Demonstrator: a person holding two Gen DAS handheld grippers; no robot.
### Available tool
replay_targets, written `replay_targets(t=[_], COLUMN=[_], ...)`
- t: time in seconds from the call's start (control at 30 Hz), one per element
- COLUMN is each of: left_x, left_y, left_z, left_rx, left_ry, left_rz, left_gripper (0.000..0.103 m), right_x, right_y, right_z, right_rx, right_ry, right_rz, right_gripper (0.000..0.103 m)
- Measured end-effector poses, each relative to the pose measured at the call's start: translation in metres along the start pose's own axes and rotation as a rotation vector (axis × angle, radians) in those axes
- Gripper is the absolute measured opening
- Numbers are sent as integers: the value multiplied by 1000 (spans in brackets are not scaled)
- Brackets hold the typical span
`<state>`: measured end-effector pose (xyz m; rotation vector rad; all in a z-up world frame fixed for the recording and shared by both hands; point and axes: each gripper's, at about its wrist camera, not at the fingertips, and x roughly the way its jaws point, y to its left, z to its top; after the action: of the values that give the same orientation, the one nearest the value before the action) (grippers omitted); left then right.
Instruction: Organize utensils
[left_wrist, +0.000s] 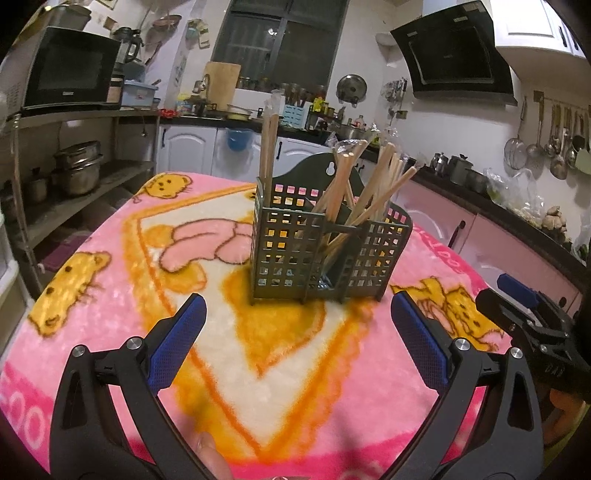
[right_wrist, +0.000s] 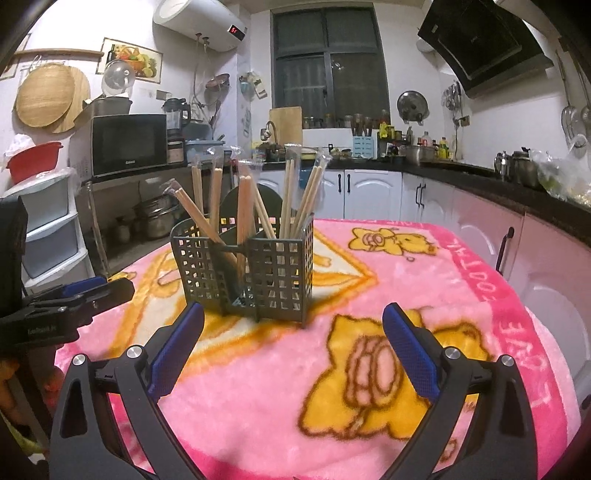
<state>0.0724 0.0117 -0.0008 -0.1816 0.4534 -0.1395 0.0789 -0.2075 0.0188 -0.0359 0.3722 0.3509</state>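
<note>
A dark green lattice utensil holder (left_wrist: 295, 254) (right_wrist: 277, 273) stands on the pink cartoon blanket (left_wrist: 110, 295) (right_wrist: 424, 280). Several pairs of wooden chopsticks (left_wrist: 347, 184) (right_wrist: 243, 206) in clear wrappers lean upright in its compartments. My left gripper (left_wrist: 297, 317) is open just in front of the holder, nothing between its blue pads (left_wrist: 177, 347). My right gripper (right_wrist: 293, 328) is open too, close before the holder and empty. Each gripper shows at the edge of the other's view: the right gripper (left_wrist: 535, 325) and the left gripper (right_wrist: 74, 299).
A kitchen surrounds the table: a microwave (right_wrist: 129, 144) on a shelf with steel pots (left_wrist: 77, 166) to the left, a counter with cabinets (right_wrist: 373, 192) behind, pink cabinets (right_wrist: 554, 266) to the right. Hanging ladles (left_wrist: 554, 144) line the right wall.
</note>
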Motion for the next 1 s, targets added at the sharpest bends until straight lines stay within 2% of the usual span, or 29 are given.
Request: replay_targets(t=[0.1,1.0], left_x=[1,3], left_y=[-1,-2], left_z=[-1,-6], left_rx=[9,6], left_ry=[-3,0], left_rz=[21,-6], left_gripper=[92,92], right_x=[1,4], right_y=[-2,-3], right_z=[-4,-6], right_rx=[12,24], right_ry=[10,18], right_rz=[1,2], right_gripper=[95,96])
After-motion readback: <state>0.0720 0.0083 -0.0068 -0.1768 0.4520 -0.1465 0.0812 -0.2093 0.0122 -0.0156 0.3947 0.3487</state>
